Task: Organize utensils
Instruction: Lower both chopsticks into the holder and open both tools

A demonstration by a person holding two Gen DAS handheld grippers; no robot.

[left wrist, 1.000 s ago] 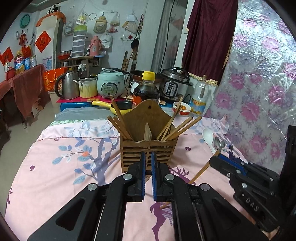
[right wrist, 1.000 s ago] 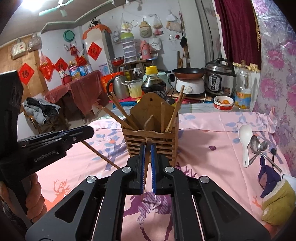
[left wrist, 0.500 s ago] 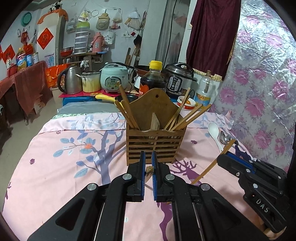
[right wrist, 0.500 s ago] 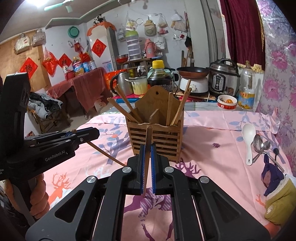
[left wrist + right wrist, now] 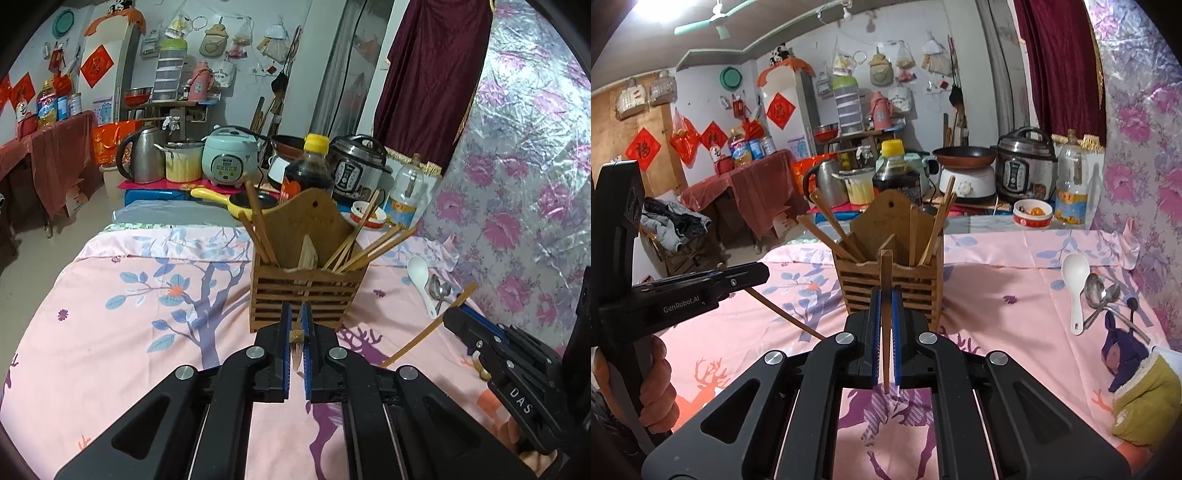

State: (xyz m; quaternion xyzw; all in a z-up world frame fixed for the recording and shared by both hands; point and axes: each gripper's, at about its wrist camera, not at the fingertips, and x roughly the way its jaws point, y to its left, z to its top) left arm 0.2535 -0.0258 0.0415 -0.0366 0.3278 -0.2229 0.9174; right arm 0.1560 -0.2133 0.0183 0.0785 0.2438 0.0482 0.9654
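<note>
A slatted wooden utensil holder (image 5: 306, 295) (image 5: 890, 284) stands mid-table on the pink tablecloth, with several chopsticks leaning in both compartments. My left gripper (image 5: 295, 314) (image 5: 764, 273) is shut on a chopstick (image 5: 783, 314); in its own view only the stub end (image 5: 296, 338) shows between the blue pads. My right gripper (image 5: 885, 299) (image 5: 452, 317) is shut on another chopstick (image 5: 885, 280) (image 5: 424, 332), held upright just before the holder's front edge. Both grippers hover short of the holder, left and right of it.
A white spoon (image 5: 1075, 280) and metal spoons (image 5: 1099, 291) lie at the table's right. A purple and yellow cloth item (image 5: 1137, 387) sits near the right front. Behind the holder stand a soy sauce bottle (image 5: 310, 170), a small bowl (image 5: 1032, 214) and cookers. A hand (image 5: 653, 387) grips the left handle.
Both grippers stay shut on their chopsticks and keep almost still in front of the holder. The views only sway slightly.
</note>
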